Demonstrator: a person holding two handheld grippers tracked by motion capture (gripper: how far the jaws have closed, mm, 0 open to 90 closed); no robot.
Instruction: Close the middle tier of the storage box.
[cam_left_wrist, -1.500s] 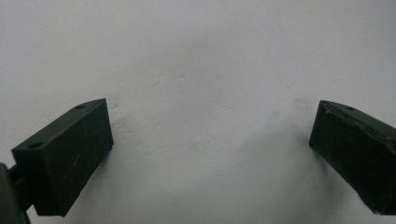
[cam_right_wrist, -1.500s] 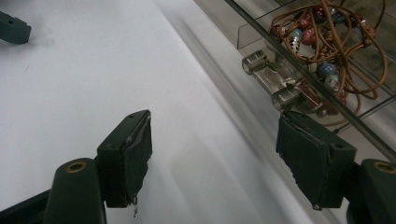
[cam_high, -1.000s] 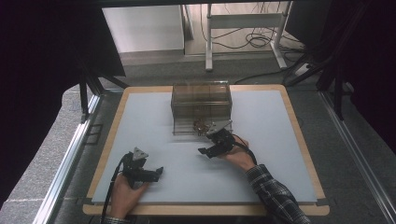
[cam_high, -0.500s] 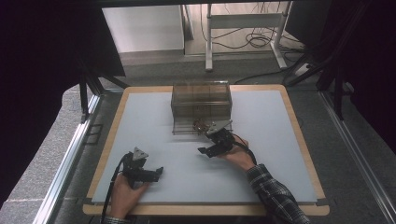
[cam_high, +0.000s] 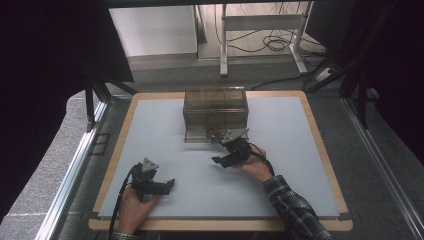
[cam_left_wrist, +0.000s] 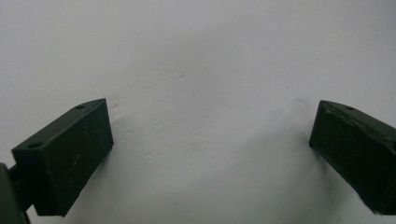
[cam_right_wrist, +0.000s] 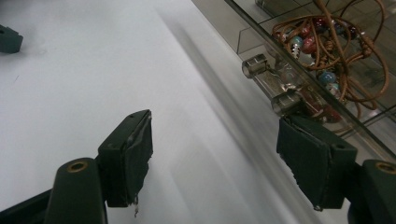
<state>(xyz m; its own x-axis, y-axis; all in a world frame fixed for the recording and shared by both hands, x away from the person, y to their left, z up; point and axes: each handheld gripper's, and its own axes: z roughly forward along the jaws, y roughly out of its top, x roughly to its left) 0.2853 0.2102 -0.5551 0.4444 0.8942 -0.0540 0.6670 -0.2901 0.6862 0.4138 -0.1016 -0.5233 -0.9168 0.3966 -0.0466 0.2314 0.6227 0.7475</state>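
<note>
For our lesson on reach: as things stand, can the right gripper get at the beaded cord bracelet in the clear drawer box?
Probably yes. The right gripper is open beside the drawer handle of the clear drawer box, and the drawer looks pulled out, leaving the beaded cord bracelet seemingly uncovered above. The drawer's front wall stands between, so it must go over it.

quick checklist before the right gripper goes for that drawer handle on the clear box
1. Right gripper jaws open with nothing between them: ok.
2. Drawer handle in sight and free of clutter: ok; it is a clear bar just ahead of one jaw.
3. Jaws straddle the handle: not ok; the handle sits off to one side, not between them.
4. Beaded cord bracelet lies inside the clear box, away from the handle: ok.
5. Left gripper open, empty and over bare table, out of the way: ok.
6. Drawer fully shut or partly pulled: cannot tell.
</note>
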